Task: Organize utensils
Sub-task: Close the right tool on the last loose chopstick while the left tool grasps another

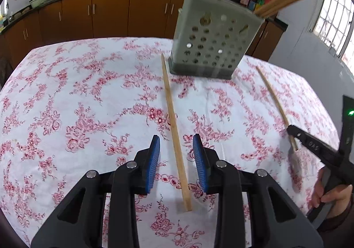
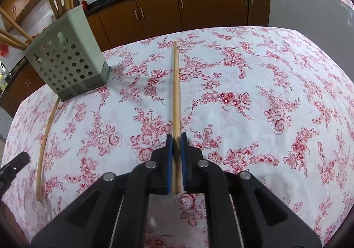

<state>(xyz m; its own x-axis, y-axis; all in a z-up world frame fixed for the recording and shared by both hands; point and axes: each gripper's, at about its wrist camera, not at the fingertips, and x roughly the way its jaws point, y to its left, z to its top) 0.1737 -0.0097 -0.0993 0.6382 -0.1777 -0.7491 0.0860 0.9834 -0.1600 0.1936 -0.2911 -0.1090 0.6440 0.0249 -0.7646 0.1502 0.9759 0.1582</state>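
A grey perforated utensil holder (image 1: 212,35) stands on the floral tablecloth with several wooden chopsticks in it; it also shows in the right wrist view (image 2: 68,64). A loose chopstick (image 1: 174,130) lies on the cloth between the open blue pads of my left gripper (image 1: 176,142), untouched. My right gripper (image 2: 176,137) is shut on a second chopstick (image 2: 176,93), which points forward over the cloth. In the left wrist view that chopstick (image 1: 274,102) and the right gripper (image 1: 294,137) show at the right. The first chopstick (image 2: 45,144) lies at the left of the right wrist view.
The table (image 1: 77,93) is covered by a white cloth with red flowers. Brown kitchen cabinets (image 1: 106,13) with a dark counter, woks and bottles run behind it. A window (image 1: 334,18) is at the right.
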